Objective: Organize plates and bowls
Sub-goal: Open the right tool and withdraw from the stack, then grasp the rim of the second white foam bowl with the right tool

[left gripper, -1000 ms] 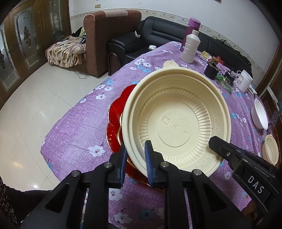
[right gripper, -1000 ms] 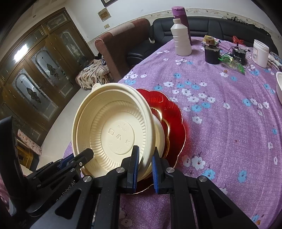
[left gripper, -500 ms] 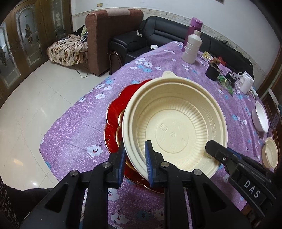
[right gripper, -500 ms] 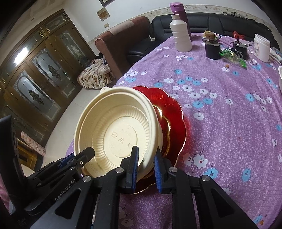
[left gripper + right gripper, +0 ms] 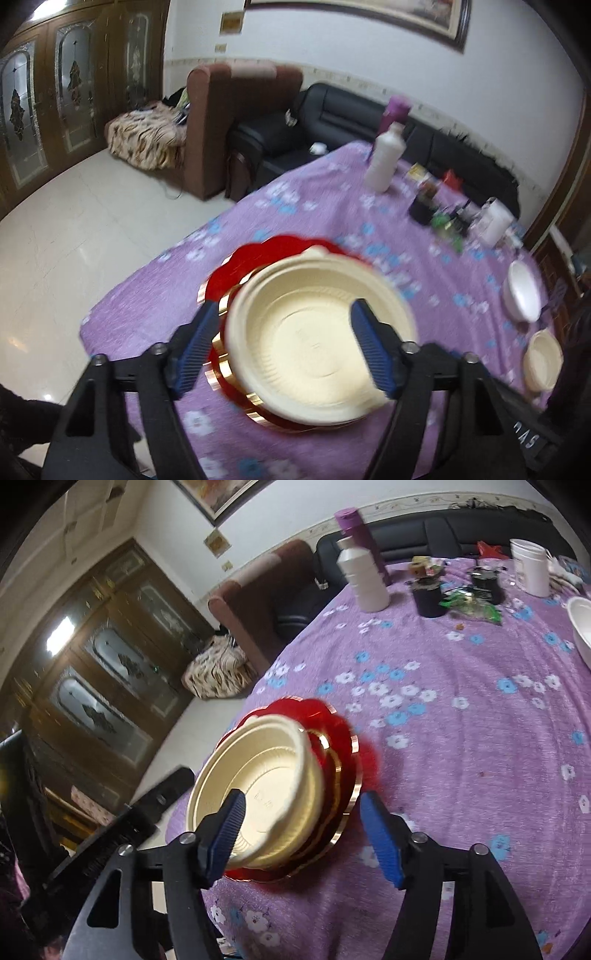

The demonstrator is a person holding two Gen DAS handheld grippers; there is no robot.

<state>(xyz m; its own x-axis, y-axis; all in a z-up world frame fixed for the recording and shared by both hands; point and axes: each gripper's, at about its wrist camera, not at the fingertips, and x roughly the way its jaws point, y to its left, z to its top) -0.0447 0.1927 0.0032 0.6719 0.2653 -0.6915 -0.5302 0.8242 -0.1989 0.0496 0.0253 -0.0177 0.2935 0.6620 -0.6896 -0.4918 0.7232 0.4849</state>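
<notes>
Claws [image 5: 282,349] apart; white bottle [image 5: 384,162] beyond.

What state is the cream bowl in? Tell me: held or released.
Released. The cream bowl sits on the red plate; both the left hand-held gripper and right hand-held gripper stand wide open, no pad touching it.

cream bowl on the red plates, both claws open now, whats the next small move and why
Probably draw both claws back, then go for the small cream bowl. The cream bowl sits on the red plates, ungripped between the open left claw and right claw.
</notes>
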